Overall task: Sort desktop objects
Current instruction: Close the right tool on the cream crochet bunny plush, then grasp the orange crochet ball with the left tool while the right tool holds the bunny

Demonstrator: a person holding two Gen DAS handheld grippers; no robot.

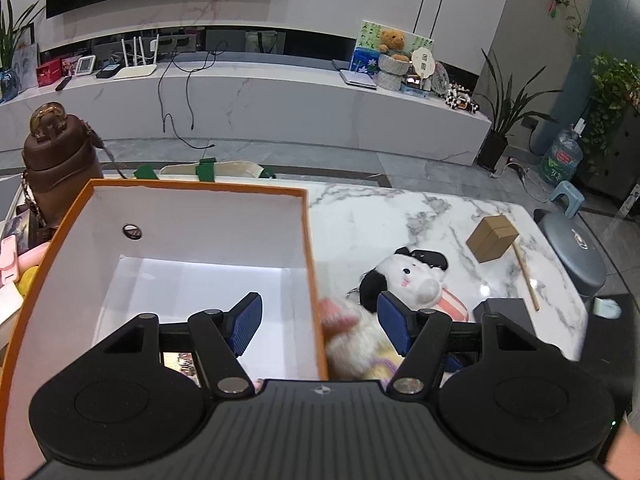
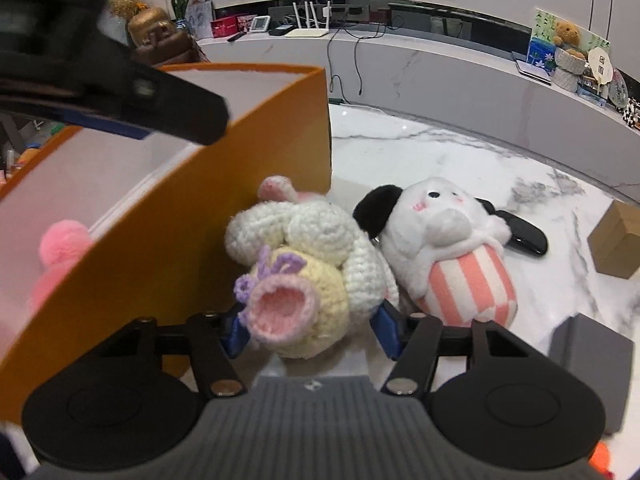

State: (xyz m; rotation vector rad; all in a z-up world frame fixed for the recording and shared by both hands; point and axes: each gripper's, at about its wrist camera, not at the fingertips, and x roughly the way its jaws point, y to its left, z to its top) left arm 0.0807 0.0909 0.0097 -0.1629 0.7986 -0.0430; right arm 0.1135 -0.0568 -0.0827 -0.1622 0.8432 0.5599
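An orange box [image 1: 312, 264] with a white inside stands on the marble table; it also shows in the right wrist view [image 2: 240, 184]. My left gripper [image 1: 320, 324] is open and empty, held above the box's right wall. My right gripper [image 2: 312, 332] is shut on a crocheted cream and white toy [image 2: 316, 264] beside the box's outer wall; the toy shows blurred in the left wrist view [image 1: 356, 344]. A white plush dog [image 2: 452, 248] with black ears and pink stripes lies to the right of the toy, also in the left wrist view [image 1: 412, 280].
A brown cardboard box [image 1: 492, 238] and a wooden stick [image 1: 528, 276] lie on the marble table [image 1: 380, 216] to the right. A dark box [image 1: 508, 314] sits near the front edge. A brown bag [image 1: 56, 164] stands left of the orange box. A pink fluffy thing [image 2: 60, 248] lies inside.
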